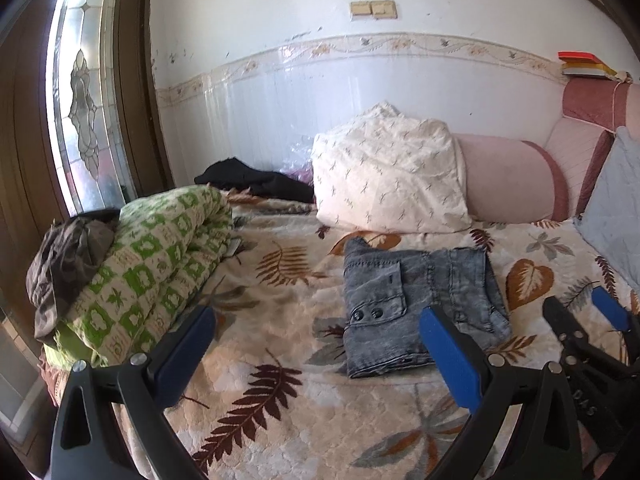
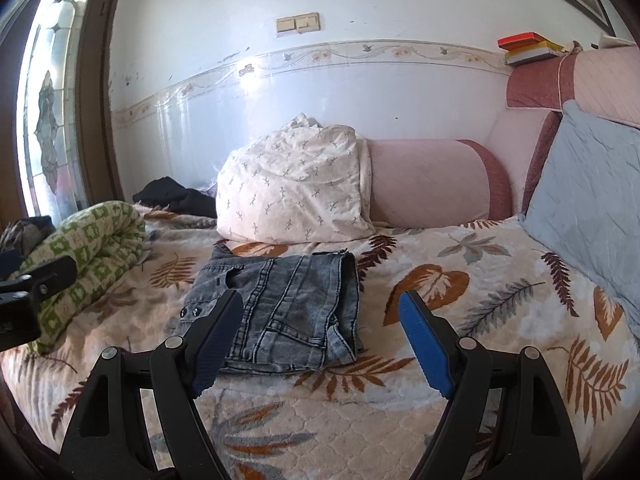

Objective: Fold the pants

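Observation:
Grey denim pants lie folded into a compact rectangle on the leaf-patterned bedspread, in front of a white pillow. My left gripper hovers over the near side of the bed with its jaws wide apart and nothing between them; the pants sit just beyond its right finger. The right wrist view shows the same pants past my right gripper, which is open and empty too. The right gripper's blue pads show at the right edge of the left wrist view.
A rolled green-and-white quilt with a dark garment on it lies at the left. A white pillow, a pink bolster and a pale blue cushion line the back and right. Black clothing lies by the wall.

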The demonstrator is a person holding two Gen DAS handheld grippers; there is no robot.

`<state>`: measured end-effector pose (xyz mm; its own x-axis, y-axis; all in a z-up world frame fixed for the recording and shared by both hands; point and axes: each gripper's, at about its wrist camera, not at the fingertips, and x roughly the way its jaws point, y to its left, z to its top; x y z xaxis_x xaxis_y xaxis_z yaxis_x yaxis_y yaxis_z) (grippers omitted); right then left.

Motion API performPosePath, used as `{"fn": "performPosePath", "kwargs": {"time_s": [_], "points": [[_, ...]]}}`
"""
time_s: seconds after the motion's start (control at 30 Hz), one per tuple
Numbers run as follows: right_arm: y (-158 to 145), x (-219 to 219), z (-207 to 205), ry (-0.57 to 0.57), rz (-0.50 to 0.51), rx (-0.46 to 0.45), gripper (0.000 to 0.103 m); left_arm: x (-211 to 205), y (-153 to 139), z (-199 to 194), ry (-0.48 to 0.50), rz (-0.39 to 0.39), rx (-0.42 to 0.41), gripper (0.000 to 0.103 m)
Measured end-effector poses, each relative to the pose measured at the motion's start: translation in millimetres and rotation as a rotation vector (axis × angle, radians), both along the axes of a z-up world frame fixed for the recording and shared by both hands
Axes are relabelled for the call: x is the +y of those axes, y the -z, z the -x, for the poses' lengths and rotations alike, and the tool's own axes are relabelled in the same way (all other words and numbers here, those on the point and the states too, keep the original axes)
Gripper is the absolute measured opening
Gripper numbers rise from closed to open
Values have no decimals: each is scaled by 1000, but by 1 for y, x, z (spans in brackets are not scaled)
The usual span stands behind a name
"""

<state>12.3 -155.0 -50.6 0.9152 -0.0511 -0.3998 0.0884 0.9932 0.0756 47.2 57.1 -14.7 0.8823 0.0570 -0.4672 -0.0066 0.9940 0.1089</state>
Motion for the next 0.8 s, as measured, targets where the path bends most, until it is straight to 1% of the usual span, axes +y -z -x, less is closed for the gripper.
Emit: {"fn": "performPosePath", "kwargs": {"time_s": [0.33,0.5,0.8], "points": [[11,18,-7,-42,59,30,80,17,15,-13,-21,29,25,103],[14,28,-7,-66,108,27,80,22,22,-20,-24,46,43,103],[23,38,-12,-98,129,55,80,29,33,-29,-29,59,62,103]]}}
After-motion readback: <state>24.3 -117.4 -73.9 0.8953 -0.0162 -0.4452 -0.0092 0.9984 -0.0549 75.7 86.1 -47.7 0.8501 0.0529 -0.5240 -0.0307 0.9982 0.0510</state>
